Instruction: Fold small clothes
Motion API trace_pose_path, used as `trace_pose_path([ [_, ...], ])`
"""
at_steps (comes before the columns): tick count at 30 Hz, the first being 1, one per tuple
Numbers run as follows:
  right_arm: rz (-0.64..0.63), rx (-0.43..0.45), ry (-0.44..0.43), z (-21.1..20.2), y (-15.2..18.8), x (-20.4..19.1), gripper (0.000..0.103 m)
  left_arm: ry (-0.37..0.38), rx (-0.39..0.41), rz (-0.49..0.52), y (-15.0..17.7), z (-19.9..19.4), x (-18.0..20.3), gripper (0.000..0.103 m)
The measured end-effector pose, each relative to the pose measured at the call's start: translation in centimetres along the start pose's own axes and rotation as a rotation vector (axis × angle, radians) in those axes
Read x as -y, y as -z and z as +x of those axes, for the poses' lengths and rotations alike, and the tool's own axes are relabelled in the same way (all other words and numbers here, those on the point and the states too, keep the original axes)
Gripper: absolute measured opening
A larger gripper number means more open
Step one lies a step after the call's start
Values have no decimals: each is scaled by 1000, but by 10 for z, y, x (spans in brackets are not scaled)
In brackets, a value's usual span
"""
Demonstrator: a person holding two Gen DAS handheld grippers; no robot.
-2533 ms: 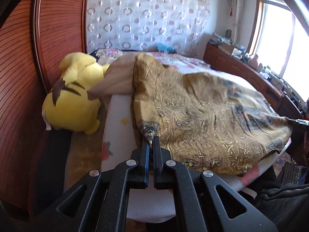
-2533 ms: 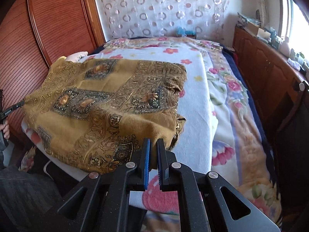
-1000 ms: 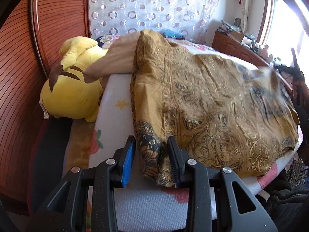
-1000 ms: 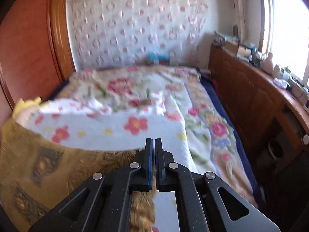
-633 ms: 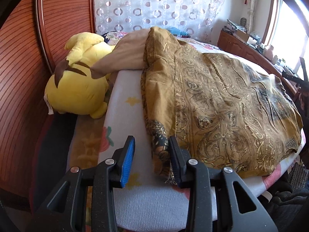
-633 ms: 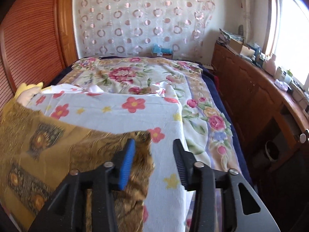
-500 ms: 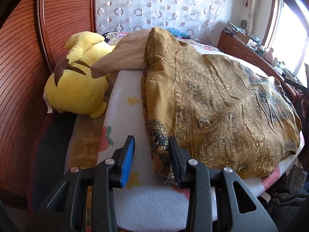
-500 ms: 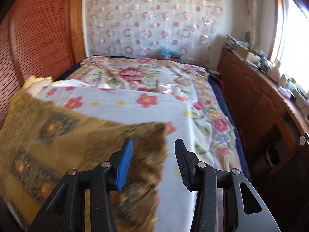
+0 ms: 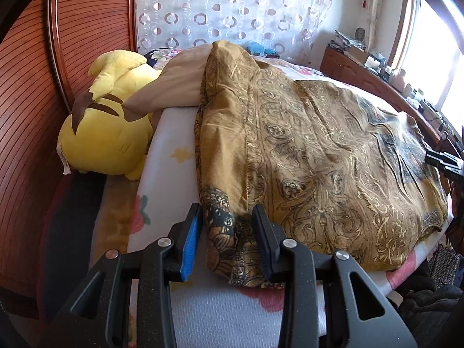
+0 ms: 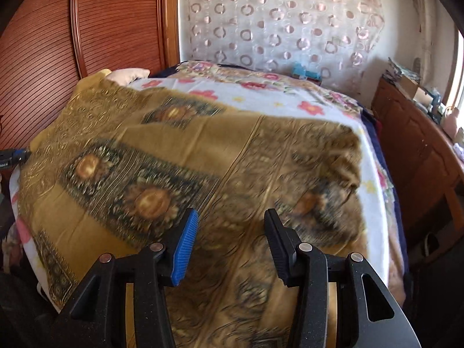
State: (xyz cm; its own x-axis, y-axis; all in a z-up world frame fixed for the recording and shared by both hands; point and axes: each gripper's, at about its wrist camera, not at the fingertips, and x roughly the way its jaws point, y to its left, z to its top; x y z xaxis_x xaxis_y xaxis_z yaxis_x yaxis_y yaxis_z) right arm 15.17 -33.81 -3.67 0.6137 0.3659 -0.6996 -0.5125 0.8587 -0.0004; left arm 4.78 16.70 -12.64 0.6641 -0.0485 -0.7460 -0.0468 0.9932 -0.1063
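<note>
Gold patterned garment (image 9: 313, 156) spread flat across a floral blanket (image 10: 261, 95) on the bed. Left tongs (image 9: 226, 232) parted, straddling its dark-trimmed corner without pinching. Right tongs (image 10: 230, 232) opening above the cloth (blurred here), nothing gripped. Yellow plush toy (image 9: 107, 133) beside a reddish wooden headboard (image 9: 29, 87).

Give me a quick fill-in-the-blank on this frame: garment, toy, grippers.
1. The patterned garment is mainly ____ in colour.
2. The yellow plush toy lies next to the ribbed ____ headboard.
3. A garment corner sits between the ____ gripper jaws, unclamped.
4. Each gripper, including the right gripper, has one ____ pad.

Missing: gold; wooden; left; blue
</note>
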Motion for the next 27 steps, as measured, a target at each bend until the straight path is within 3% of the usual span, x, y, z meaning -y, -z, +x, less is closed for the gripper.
trace_pose_path([
  [10,25,-24,10,-7,15,8,54,-2,0,0,-1,1,0,36],
  [15,28,-33,4,-3,12,5,59,41,1,-7,-2,2,4,36],
  [16,26,-33,3,-3,12,5,60,47,0,-9,-2,2,5,35],
  [19,23,-32,5,4,8,-2,60,62,-16,2,-3,4,9,10],
  [23,32,-29,-3,5,9,-1,61,87,-4,20,-6,1,16,6],
  [27,58,-19,-20,3,11,2,61,147,105,47,-28,-26,42,6],
])
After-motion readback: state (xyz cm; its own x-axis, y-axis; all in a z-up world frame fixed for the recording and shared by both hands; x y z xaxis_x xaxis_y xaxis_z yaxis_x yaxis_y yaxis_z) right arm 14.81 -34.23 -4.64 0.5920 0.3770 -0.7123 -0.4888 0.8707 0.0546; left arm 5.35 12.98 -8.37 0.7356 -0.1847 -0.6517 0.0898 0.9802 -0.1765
